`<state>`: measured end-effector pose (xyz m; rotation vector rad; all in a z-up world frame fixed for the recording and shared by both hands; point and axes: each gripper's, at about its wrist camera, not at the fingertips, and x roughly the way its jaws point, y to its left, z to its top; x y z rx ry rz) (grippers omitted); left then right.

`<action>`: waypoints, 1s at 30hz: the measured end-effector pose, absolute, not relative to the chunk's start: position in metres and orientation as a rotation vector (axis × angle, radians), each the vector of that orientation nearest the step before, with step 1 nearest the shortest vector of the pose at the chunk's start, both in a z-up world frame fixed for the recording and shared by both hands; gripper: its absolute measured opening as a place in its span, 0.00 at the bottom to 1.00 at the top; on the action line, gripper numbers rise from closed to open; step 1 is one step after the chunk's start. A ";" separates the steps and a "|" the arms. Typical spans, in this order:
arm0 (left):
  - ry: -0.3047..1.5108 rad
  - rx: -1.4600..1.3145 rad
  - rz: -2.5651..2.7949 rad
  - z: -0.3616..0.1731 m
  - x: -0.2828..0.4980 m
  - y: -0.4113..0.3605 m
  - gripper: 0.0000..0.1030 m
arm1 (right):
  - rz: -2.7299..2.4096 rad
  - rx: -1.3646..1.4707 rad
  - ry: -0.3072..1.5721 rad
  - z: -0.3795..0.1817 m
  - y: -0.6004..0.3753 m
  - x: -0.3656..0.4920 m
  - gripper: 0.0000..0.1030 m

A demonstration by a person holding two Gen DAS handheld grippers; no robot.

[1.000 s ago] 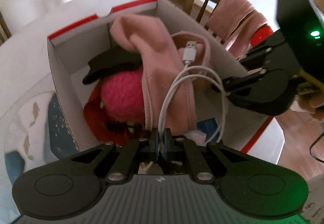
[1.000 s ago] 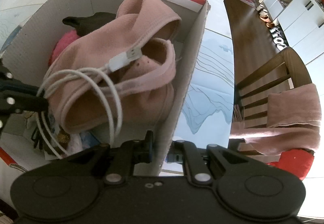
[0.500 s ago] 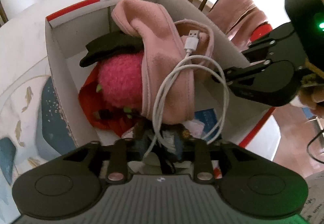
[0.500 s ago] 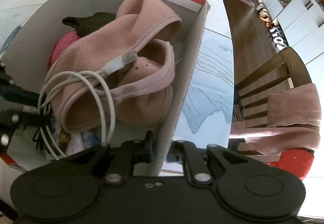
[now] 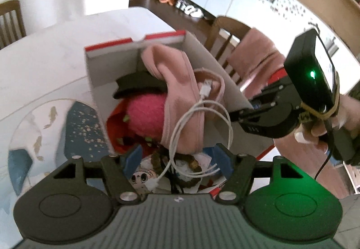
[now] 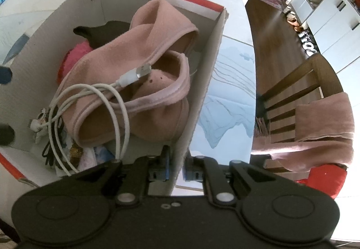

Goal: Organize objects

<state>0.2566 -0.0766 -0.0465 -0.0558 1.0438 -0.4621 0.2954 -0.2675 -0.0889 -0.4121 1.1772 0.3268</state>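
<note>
Pinching box wall with my right gripper; left gripper spread wide, empty. USB cable lies in box atop pink fleece. Packing looks mostly done.

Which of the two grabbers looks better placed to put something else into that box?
Probably the left gripper: it is open and holds nothing. The right gripper is clamped on the wall of the cardboard box.
</note>
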 end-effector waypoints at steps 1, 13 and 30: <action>1.035 -0.064 -0.456 -0.043 0.255 -0.075 0.68 | 0.329 -0.412 1.172 -0.086 -0.268 0.294 0.08; 0.905 -0.148 -0.350 -0.014 0.225 -0.057 0.68 | 0.390 -0.384 1.065 -0.037 -0.280 0.268 0.08; 0.752 -0.102 -0.341 0.011 0.177 -0.031 0.81 | 0.375 -0.142 0.801 0.030 -0.257 0.175 0.21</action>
